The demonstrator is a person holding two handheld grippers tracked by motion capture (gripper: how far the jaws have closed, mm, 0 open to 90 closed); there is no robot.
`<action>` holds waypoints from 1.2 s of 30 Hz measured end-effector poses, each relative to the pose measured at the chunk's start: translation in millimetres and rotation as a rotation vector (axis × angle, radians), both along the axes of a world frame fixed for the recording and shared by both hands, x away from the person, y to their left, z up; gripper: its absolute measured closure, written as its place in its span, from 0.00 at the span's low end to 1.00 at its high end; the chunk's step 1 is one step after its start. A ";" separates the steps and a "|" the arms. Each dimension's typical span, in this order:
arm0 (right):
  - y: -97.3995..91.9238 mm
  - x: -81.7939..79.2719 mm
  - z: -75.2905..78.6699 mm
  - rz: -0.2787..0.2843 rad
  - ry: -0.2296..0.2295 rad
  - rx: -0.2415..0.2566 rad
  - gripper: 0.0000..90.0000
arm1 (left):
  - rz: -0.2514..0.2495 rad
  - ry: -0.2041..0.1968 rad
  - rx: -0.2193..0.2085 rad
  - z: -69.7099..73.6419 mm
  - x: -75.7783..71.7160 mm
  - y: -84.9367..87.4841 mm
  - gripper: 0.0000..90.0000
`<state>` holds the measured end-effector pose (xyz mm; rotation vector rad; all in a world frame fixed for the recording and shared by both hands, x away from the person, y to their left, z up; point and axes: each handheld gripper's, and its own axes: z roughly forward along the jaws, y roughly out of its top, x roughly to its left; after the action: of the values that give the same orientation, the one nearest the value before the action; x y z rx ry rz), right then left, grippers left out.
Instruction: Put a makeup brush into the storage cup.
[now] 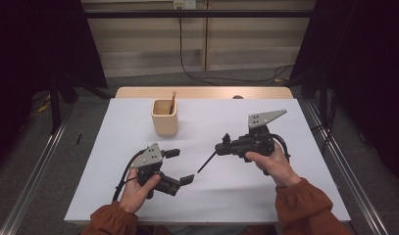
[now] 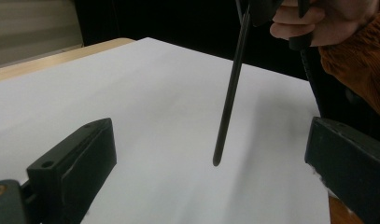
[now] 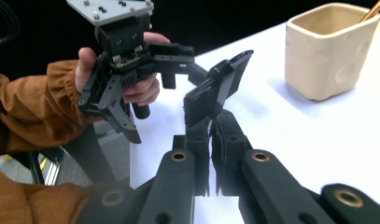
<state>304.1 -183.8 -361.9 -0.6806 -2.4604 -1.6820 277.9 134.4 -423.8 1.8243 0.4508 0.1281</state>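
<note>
My right gripper (image 1: 220,148) (image 3: 211,140) is shut on a thin black pen (image 1: 206,162) (image 2: 230,93). The pen slants down and to the left, its tip hanging just above the white tabletop (image 1: 265,196). My left gripper (image 1: 180,166) (image 2: 211,186) is open at the front left, and the pen's tip sits in the gap between its jaws without touching either. In the right gripper view the left gripper (image 3: 199,70) stands right in front of my shut jaws, one ribbed pad (image 3: 215,91) facing them.
A cream cup (image 1: 164,117) (image 3: 325,51) stands at the back left of the table with a wooden stick (image 1: 173,102) (image 3: 375,10) leaning in it. Behind runs the table's wooden edge (image 1: 202,92), then floor with cables. Metal rails flank the table.
</note>
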 end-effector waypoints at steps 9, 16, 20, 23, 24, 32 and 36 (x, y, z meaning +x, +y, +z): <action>5.9 5.7 6.2 0.018 0.013 -0.094 0.95 | -0.006 0.005 0.019 -0.8 -0.6 -5.3 0.02; 13.3 8.5 8.1 0.049 0.031 -0.167 0.95 | -0.024 0.006 0.032 -0.5 -0.1 -11.3 0.03; 17.5 10.3 8.2 0.061 0.041 -0.196 0.95 | -0.037 0.006 0.041 -0.6 0.0 -16.1 0.03; 20.0 11.0 7.6 0.071 0.051 -0.209 0.95 | -0.048 0.009 0.040 -1.8 -0.2 -19.6 0.04; 20.8 11.0 7.3 0.071 0.051 -0.212 0.95 | -0.050 0.014 0.046 -1.8 -0.4 -20.4 0.05; 24.2 11.7 5.9 0.084 0.056 -0.218 0.95 | -0.081 0.015 0.047 -3.2 -0.8 -27.9 0.10; 23.7 11.5 6.4 0.078 0.050 -0.214 0.95 | -0.088 0.024 0.046 -3.3 0.2 -30.4 0.17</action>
<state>315.6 -160.2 -355.5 -0.6293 -2.6180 -1.3715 278.0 104.0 -427.2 1.8892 0.3862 0.0565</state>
